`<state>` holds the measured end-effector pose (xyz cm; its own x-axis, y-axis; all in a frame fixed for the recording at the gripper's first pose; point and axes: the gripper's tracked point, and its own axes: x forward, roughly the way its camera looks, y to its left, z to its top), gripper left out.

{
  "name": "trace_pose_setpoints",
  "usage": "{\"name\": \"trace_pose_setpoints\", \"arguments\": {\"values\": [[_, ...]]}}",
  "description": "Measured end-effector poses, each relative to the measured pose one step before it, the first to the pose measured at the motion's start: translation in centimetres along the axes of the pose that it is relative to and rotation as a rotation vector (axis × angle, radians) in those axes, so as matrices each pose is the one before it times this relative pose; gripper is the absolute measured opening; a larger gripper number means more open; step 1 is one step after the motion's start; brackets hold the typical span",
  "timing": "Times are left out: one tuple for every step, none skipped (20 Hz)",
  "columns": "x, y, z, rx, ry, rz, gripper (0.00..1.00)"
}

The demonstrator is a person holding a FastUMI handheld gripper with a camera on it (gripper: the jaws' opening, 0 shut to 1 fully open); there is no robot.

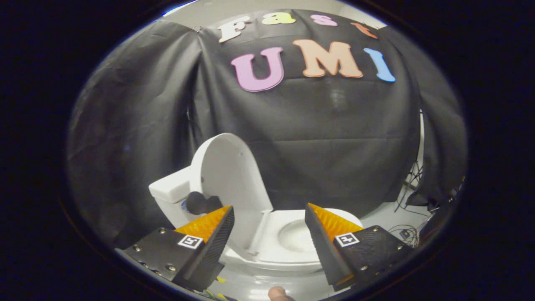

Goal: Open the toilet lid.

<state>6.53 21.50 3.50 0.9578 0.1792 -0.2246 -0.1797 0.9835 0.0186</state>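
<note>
A white toilet stands just beyond my fingers. Its lid is raised upright and leans back toward the white tank. The seat ring lies down around the bowl, which shows between my two fingers. My gripper is open, with a wide gap and nothing held between the fingers. The left finger is in front of the lid's lower edge, apart from it. A dark round object sits beside the tank, just behind the left finger.
Black cloth walls close in behind and to both sides of the toilet. Loose cables lie on the pale floor at the right. A fingertip of a person shows below the gripper.
</note>
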Motion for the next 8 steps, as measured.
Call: {"name": "trace_pose_setpoints", "arguments": {"values": [[-0.653, -1.466, 0.367, 0.00801, -0.01176, -0.02053, 0.99], [-0.398, -1.726, 0.387, 0.00818, -0.00976, -0.0226, 0.99], [-0.467, -1.567, 0.492, 0.00925, -0.01662, -0.01554, 0.99], [-0.401, -1.488, 0.357, 0.00584, -0.00776, -0.01631, 0.99], [-0.339, -1.404, 0.199, -0.00137, -0.00388, -0.01457, 0.99], [-0.451, -1.451, 0.038, -0.00351, -0.0037, -0.01696, 0.99], [-0.309, -1.176, 0.056, -0.00524, -0.00187, -0.00835, 0.99], [-0.293, -1.174, -0.016, -0.00802, 0.00031, -0.01069, 0.99]]}}
